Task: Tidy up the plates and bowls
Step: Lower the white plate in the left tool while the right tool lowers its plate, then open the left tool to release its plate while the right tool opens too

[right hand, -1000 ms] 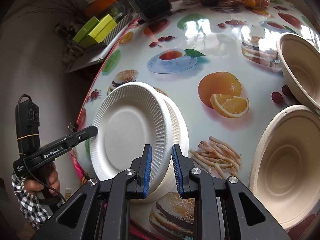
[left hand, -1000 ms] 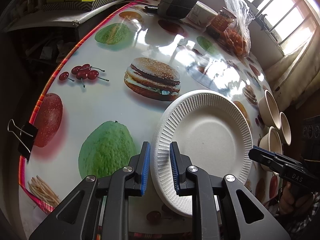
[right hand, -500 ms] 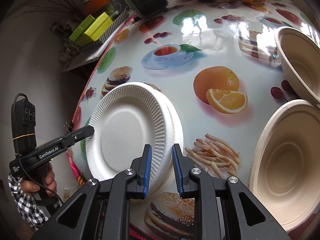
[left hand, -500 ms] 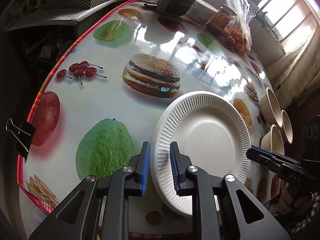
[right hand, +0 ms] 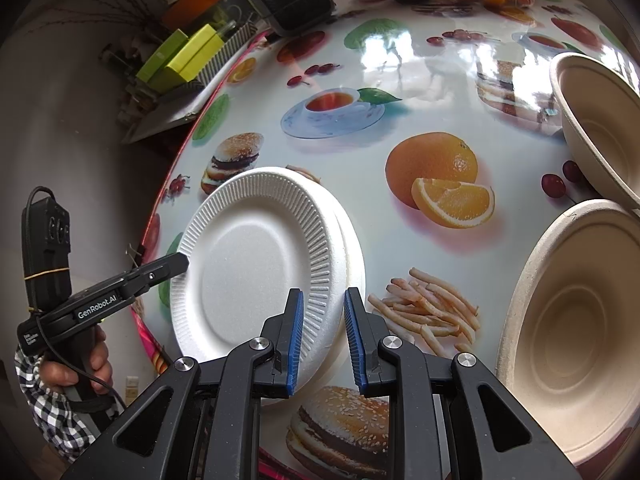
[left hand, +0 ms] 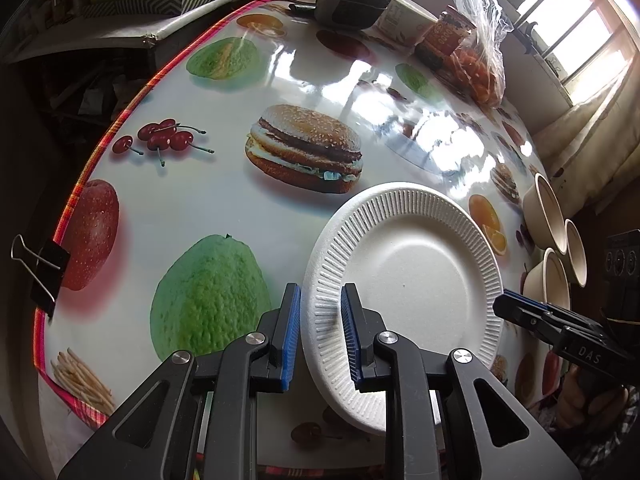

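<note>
Clearly, two white foam plates [right hand: 256, 264] are lying stacked, slightly offset, near the counter [right hand: 400, 80] edge; both grippers' fingers are standing apart around the ribbed rim, left [left hand: 318, 336] and right [right hand: 322, 340], clamping nothing; plates are looking light, bendy, easily dented; gripping the rim is seeming best; tan bowls [right hand: 576, 320] are waiting beside them.

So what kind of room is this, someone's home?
Probably a home dining area: a food-print tablecloth clipped on, paper plates, a bag of snacks by a curtained window.
</note>
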{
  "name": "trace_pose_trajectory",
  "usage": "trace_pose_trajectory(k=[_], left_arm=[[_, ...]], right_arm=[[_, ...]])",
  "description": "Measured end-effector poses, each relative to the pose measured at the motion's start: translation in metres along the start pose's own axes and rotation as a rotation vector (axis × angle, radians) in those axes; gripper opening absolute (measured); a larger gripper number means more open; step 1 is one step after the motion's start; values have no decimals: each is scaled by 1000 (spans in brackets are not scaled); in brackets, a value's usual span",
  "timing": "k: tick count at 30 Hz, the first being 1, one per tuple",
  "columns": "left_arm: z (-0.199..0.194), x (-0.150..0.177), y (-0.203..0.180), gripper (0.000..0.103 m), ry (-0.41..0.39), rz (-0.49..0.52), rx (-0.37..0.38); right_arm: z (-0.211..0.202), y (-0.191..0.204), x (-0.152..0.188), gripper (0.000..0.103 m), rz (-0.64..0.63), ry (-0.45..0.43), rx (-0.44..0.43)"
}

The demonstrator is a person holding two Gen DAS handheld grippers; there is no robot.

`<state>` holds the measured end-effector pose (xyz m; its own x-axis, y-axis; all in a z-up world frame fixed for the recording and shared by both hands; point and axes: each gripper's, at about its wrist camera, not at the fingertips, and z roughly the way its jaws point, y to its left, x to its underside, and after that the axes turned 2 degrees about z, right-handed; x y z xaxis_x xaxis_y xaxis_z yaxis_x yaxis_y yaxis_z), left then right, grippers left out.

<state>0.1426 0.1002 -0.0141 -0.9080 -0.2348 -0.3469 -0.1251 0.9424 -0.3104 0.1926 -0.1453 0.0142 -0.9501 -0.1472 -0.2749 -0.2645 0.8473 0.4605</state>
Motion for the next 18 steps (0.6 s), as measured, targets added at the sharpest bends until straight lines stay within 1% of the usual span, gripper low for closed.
trace_pose_trajectory(k=[7, 13, 15, 18], left_arm=[[0, 1, 0, 22, 0, 4, -2], [-2, 1, -2, 23, -6, 12, -8], [-2, 0, -1, 29, -8, 10, -13], [-3, 0, 0, 32, -12, 10, -18]], right_arm=[[0, 0, 0, 24, 4, -5, 1], [-2, 0, 1, 31, 6, -12, 2], [-2, 0, 1, 32, 6, -15, 2], [-3, 0, 1, 32, 6, -17, 2]])
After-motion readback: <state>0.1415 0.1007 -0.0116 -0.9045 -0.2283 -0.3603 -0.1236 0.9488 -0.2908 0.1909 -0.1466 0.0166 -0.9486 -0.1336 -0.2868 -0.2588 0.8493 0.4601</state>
